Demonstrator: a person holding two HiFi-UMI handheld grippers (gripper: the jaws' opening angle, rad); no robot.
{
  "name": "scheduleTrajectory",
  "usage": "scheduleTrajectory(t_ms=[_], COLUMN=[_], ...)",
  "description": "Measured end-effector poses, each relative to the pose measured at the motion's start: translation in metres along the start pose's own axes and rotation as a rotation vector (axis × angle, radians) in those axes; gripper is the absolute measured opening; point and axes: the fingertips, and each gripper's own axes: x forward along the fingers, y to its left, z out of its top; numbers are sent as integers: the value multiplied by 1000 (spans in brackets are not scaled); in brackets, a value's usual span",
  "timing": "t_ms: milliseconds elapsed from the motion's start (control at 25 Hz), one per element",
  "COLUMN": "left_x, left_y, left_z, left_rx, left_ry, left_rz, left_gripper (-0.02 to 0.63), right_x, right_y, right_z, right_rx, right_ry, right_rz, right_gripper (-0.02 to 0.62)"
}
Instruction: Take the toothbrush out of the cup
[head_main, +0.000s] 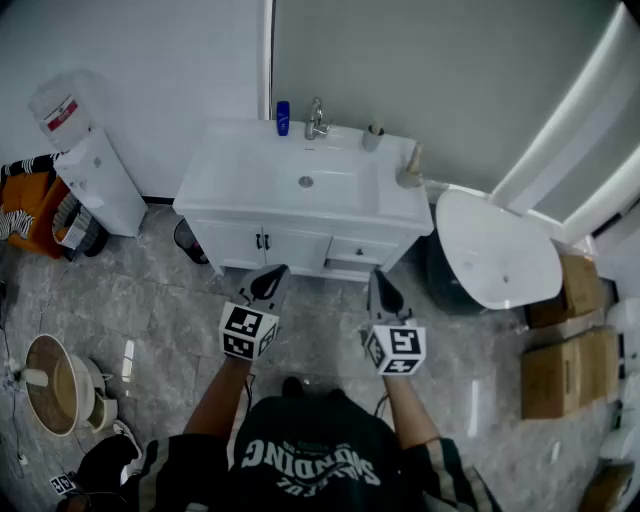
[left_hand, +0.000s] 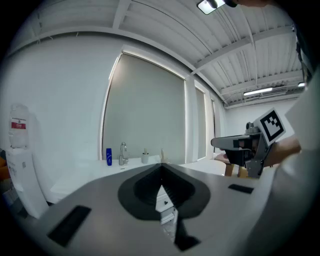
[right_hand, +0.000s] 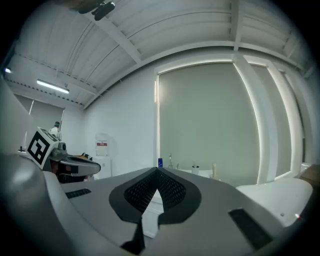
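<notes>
The toothbrush (head_main: 377, 126) is standing roughly upright in the cup (head_main: 372, 140), which is sitting just right of the faucet (head_main: 316, 118) at the back of the vanity (head_main: 225, 172). Both tongs are hanging well short of the faucet. The right gripper (head_main: 385, 294) is pointing almost straight at the cup and looks nearer than the left gripper (head_main: 267, 284). Both are gripping nothing, jaws pressed together.

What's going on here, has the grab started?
Not yet. A person stands facing a white vanity sink with a tool in each hand. The left tool and right tool are both shut and empty, held out in front of the body and well short of the vanity. The cup sits at the back, right of the faucet, with the toothbrush standing in it.
</notes>
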Motion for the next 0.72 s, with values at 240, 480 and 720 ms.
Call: scheduleTrajectory(t_ms=[240,480,720], left_x=[2,6,8], left_y=[10,13,19], left_z=[-6,-9,-12], left_rx=[-3,-3,-4], left_ry=[11,19,12], left_rz=[6,-3,-15], left_gripper=[-2,-2,-2], right_x=[8,12,17], right_y=[5,1,1], right_z=[-5,-10,-12], right_rx=[41,65,60], right_ry=[0,9,13], right_rz=[26,4,-6], right_gripper=[-5,-6,-6])
